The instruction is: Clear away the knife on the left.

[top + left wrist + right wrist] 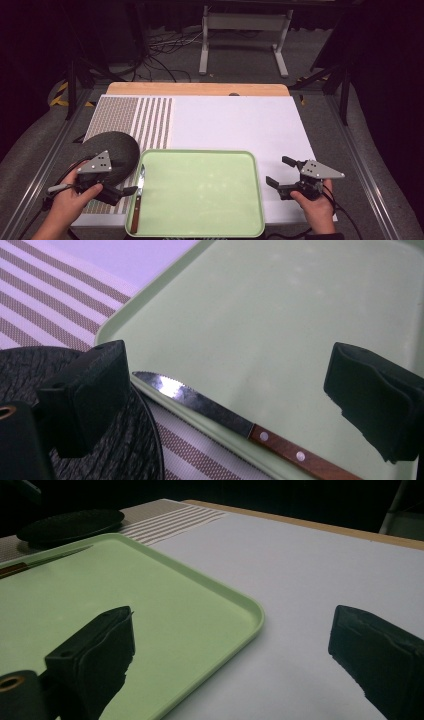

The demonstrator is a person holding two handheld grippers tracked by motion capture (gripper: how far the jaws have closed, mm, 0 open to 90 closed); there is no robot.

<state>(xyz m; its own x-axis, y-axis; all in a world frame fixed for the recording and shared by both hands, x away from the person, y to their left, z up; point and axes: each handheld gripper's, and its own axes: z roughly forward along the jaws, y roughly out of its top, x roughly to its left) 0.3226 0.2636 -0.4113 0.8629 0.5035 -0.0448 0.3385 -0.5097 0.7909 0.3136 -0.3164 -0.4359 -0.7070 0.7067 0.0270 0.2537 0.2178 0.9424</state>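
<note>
Your left gripper (pixel 131 190) hangs spread and empty, with the knife (pixel 138 197) just ahead of its jaws, lying along the tray's (pixel 200 232) near-left rim; I judge the knife not yet picked up. Your right gripper (pixel 279 177) is spread too, beside the tray. The left gripper view shows the blade's serrated edge and handle rivets; the high view adds the dark plate (pixel 112 150).

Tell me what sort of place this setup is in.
Probably a lab or recording studio, not a home kitchen: the white-topped table stands amid dark curtains, loose cables trail over the grey floor, and a metal stand sits behind. The green tray and knife look staged.
</note>
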